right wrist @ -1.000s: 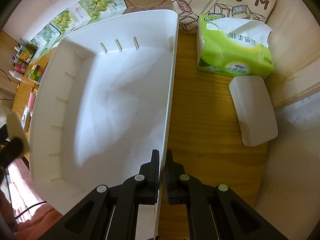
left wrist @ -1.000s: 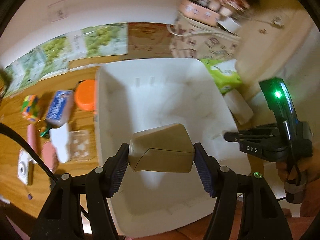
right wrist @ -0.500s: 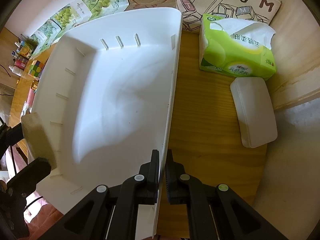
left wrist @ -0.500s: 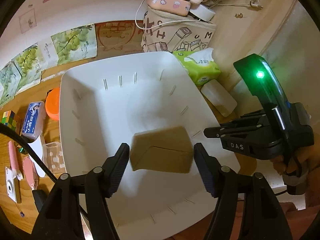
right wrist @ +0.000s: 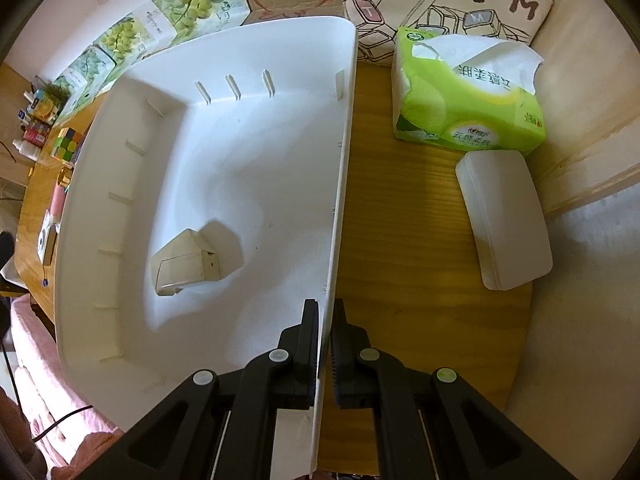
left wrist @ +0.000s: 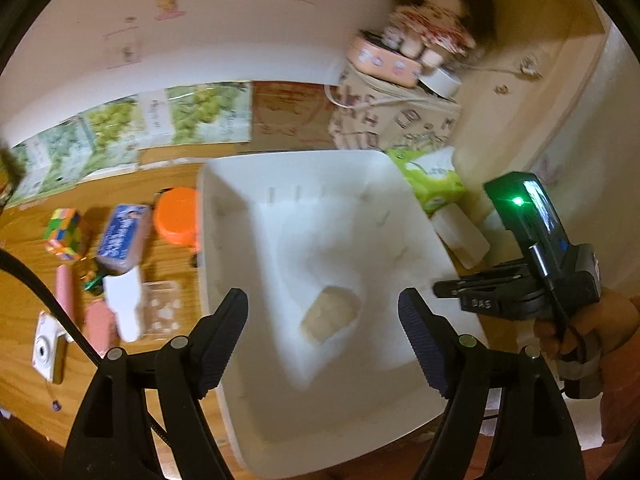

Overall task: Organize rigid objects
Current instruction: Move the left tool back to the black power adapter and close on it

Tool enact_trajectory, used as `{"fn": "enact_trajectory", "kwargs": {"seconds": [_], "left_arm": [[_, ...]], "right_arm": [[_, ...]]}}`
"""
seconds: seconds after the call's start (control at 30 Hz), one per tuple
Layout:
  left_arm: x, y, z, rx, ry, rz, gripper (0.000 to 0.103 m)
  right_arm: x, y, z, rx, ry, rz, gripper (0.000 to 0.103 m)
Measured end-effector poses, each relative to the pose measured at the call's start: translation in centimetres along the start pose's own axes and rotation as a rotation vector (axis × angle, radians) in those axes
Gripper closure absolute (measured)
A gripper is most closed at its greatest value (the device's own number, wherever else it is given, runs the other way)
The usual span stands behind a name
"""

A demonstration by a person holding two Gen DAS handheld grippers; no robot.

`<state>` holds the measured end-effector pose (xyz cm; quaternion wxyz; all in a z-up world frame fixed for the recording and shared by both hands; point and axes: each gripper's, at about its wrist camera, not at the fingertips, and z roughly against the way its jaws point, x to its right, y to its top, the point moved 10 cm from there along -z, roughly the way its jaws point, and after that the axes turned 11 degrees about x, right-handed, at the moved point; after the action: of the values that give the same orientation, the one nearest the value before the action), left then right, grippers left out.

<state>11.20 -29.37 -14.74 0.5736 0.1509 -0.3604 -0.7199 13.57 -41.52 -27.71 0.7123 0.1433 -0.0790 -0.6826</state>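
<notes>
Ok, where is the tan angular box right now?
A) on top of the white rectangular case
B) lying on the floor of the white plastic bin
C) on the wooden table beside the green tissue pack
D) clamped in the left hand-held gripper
B: the tan angular box lies loose on the floor of the white plastic bin, while the left hand-held gripper is open above it.

A pale wall (left wrist: 248, 20) with small stickers runs behind a wooden surface (right wrist: 404, 216); grape-printed cartons (left wrist: 192, 114) line its foot. To the right stands a light wood panel (right wrist: 592, 128); warm, dim indoor light throughout
</notes>
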Motion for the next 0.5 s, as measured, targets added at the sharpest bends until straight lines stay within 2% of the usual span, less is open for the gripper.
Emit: {"fn": "enact_trajectory", "kwargs": {"seconds": [0.3, 0.5], "left_arm": [[-6.1, -1.2, 2.5, 0.005, 0.08, 0.055, 0.023], [-10.4, -3.0, 3.0, -0.043, 0.113, 0.107, 0.023]], "right_arm": [[0.3, 0.0, 0.0, 0.005, -0.015, -0.049, 0.098], [0.6, 0.0, 0.0, 0.002, -0.014, -0.097, 0.098]]}}
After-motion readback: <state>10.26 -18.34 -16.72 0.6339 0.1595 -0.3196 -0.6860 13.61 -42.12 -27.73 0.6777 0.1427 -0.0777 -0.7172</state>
